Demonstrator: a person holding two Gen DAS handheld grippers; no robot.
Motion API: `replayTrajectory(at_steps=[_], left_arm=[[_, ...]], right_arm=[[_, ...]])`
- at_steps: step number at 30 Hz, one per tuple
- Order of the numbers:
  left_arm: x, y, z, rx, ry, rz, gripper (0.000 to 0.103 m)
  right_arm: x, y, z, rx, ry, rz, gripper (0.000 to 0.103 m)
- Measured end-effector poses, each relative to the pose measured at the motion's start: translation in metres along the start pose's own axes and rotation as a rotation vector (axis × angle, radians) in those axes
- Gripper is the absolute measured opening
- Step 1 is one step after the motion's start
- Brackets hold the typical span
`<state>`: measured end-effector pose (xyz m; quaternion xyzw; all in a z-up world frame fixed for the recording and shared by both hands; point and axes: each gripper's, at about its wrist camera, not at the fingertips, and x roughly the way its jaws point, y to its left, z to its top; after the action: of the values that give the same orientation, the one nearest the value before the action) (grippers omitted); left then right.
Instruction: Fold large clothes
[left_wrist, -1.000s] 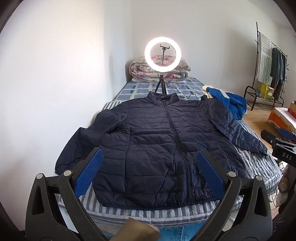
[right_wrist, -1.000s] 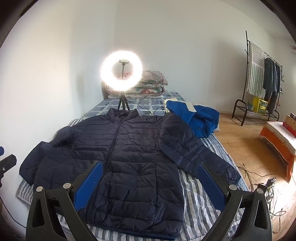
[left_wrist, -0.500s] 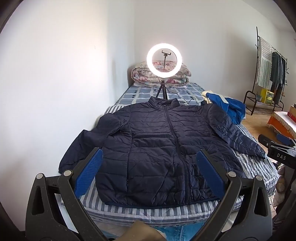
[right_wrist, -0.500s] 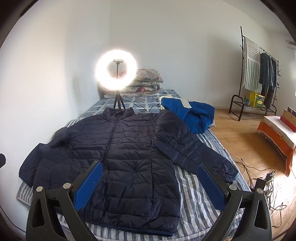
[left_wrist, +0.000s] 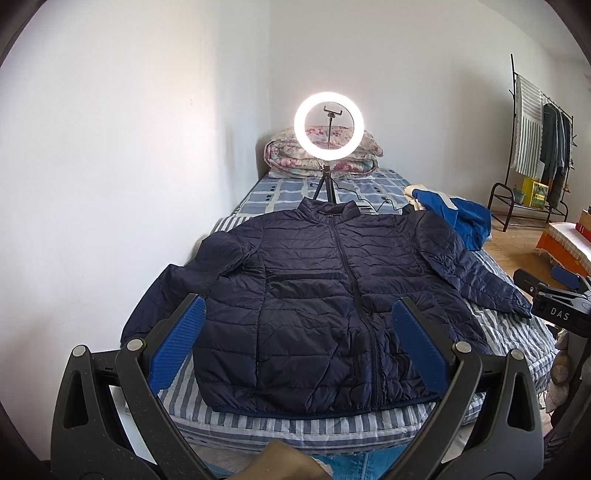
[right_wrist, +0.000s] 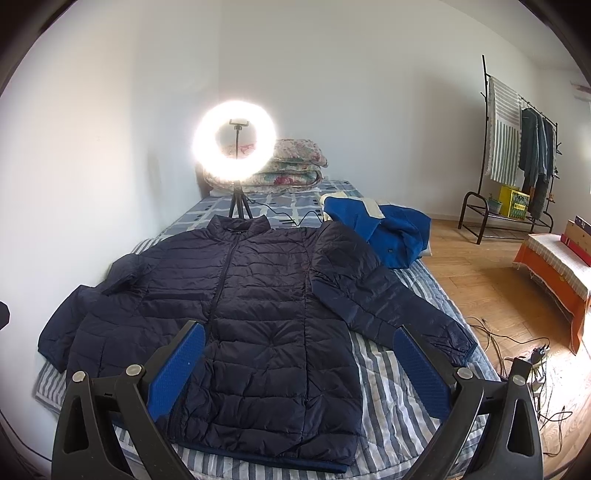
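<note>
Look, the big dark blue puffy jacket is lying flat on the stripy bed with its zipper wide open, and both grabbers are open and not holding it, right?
Almost. The jacket is zipped shut, not wide open; the left wrist view shows the zipper closed up to the collar. The rest holds: it lies flat on the stripy bed, and the left gripper and right gripper are open, holding nothing.

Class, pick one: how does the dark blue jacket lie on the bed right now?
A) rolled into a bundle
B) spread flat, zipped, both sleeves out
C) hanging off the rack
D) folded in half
B: the jacket lies flat on the striped bed, zipper closed, sleeves spread to either side.
</note>
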<state>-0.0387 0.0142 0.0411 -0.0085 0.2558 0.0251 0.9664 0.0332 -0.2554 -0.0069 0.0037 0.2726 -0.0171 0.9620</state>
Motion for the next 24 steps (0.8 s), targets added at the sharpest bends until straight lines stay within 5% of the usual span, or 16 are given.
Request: replayTrajectory(at_steps=[24], left_arm=[[-0.003, 0.001, -0.006, 0.001, -0.009, 0.000, 0.103]], right_arm=[[-0.004, 0.002, 0.000, -0.006, -0.011, -0.004, 0.103]])
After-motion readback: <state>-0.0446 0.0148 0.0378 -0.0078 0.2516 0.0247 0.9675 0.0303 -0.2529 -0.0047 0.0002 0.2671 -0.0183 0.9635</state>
